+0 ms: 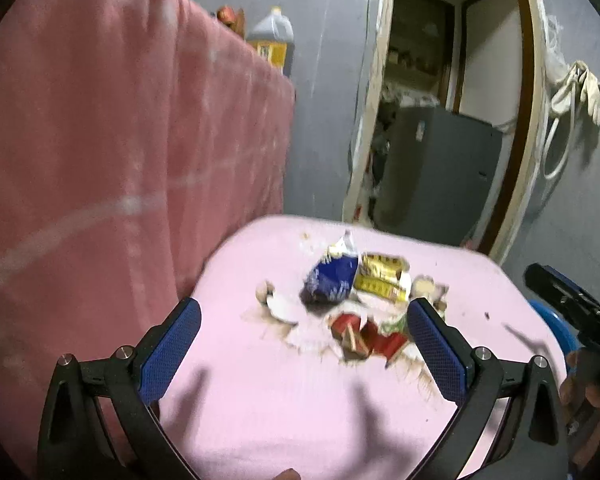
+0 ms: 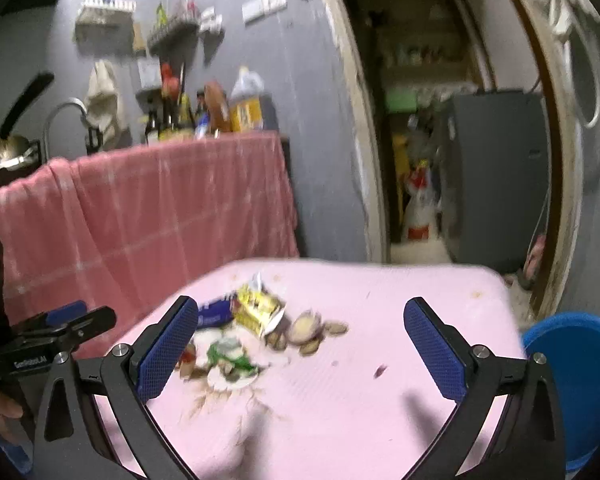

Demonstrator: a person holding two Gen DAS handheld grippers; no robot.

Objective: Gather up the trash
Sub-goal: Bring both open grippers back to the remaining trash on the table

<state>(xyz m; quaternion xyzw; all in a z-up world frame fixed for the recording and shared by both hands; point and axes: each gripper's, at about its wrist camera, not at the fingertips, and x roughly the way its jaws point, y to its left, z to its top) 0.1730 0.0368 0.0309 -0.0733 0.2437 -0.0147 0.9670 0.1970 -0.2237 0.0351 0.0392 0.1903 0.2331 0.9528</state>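
We hold the left gripper (image 1: 304, 340) with its jaws wide apart above the pink tabletop (image 1: 284, 412); the trash (image 1: 352, 304) lies ahead between the fingertips, nearer the right pad, toward the far edge. Our right gripper (image 2: 300, 340) is spread as well, with the trash (image 2: 256, 332) ahead by its left pad. A blue bin (image 2: 576, 384) sits off the right edge.
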